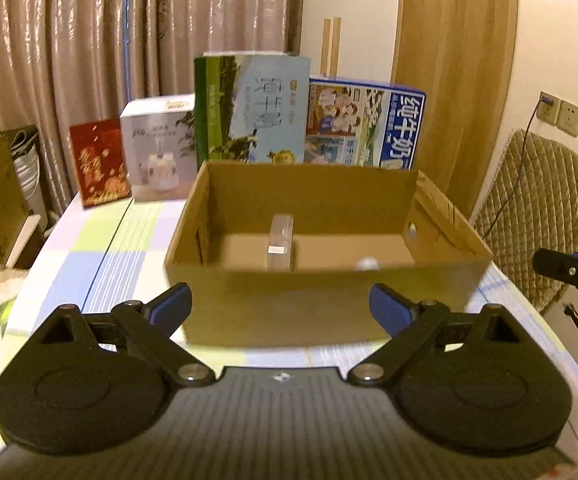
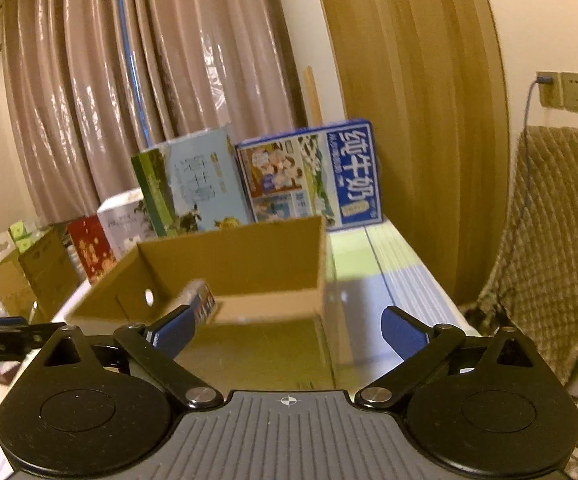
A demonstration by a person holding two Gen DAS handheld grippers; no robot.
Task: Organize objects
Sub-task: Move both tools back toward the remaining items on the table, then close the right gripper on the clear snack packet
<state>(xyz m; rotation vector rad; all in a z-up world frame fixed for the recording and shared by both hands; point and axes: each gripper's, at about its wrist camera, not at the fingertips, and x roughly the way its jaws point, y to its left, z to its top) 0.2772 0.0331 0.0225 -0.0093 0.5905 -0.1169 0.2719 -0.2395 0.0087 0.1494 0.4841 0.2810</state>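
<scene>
Both the left tool [image 1: 281, 306] and right tool [image 2: 287, 330], fingers spread and empty, face the cardboard box [image 1: 325, 280] on the worktop [image 1: 105, 248].

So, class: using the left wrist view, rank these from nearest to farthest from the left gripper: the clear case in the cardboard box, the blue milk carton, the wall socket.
From the left gripper, which is open:
1. Clear case, standing inside the cardboard box, straight ahead.
2. Blue milk carton, upright behind the box, slightly right.
3. Wall socket, far right, beyond the table.
</scene>
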